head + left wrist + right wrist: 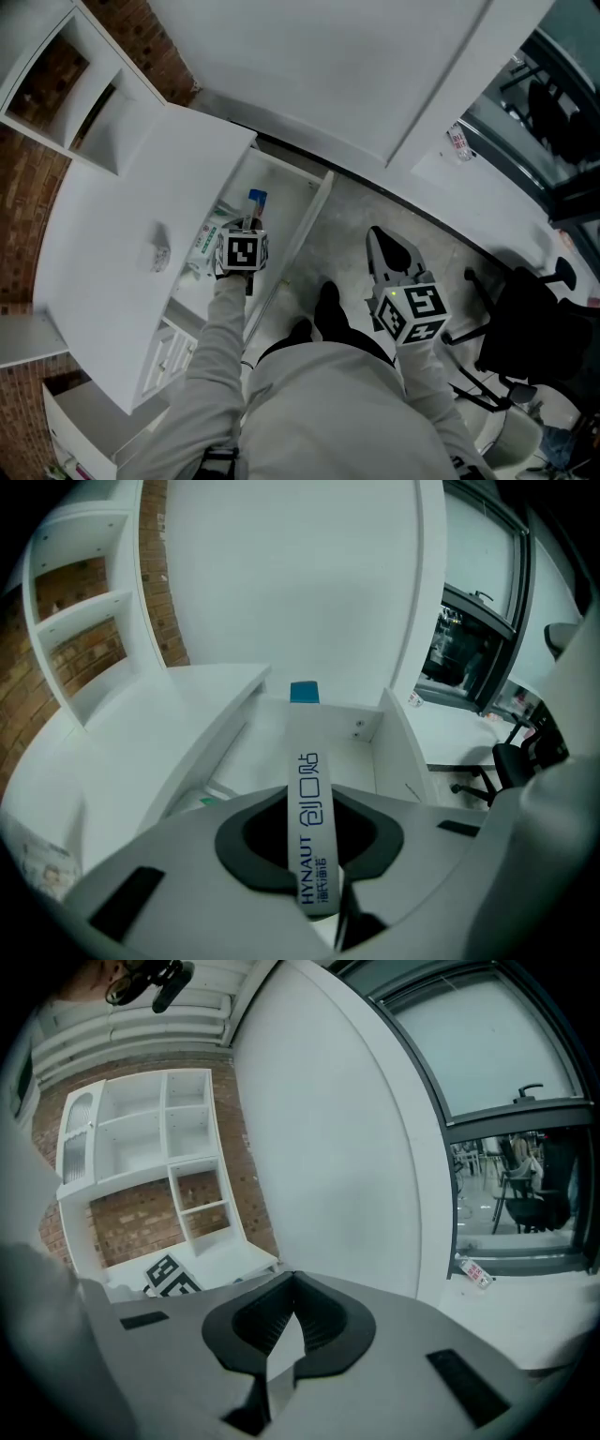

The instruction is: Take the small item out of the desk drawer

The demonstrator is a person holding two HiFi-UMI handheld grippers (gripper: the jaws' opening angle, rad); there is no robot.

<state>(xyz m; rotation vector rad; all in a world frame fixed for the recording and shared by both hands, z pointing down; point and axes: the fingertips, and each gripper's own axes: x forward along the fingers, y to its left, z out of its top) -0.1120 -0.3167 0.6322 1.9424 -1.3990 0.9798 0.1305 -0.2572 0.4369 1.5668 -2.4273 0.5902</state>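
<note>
A slim white box with blue print and a blue end (pixel 307 761) sticks out forward between the jaws of my left gripper (pixel 314 803), which is shut on it. In the head view the left gripper (pixel 251 223) hangs over the open white desk drawer (pixel 311 208), and the box's blue end (pixel 257 198) points toward the drawer's back. A green and white packet (pixel 206 246) lies in the drawer just left of the gripper. My right gripper (pixel 392 251) is off to the right over the floor, shut (pixel 292 1309) with nothing in it.
The white desk top (pixel 131 197) carries a small clear crumpled thing (pixel 160 255). Smaller drawers (pixel 173 352) sit below the desk's near end. A shelf unit (pixel 66 84) stands at the far left, and a black office chair (pixel 534 323) at the right. The person's shoes (pixel 323 314) are beside the drawer.
</note>
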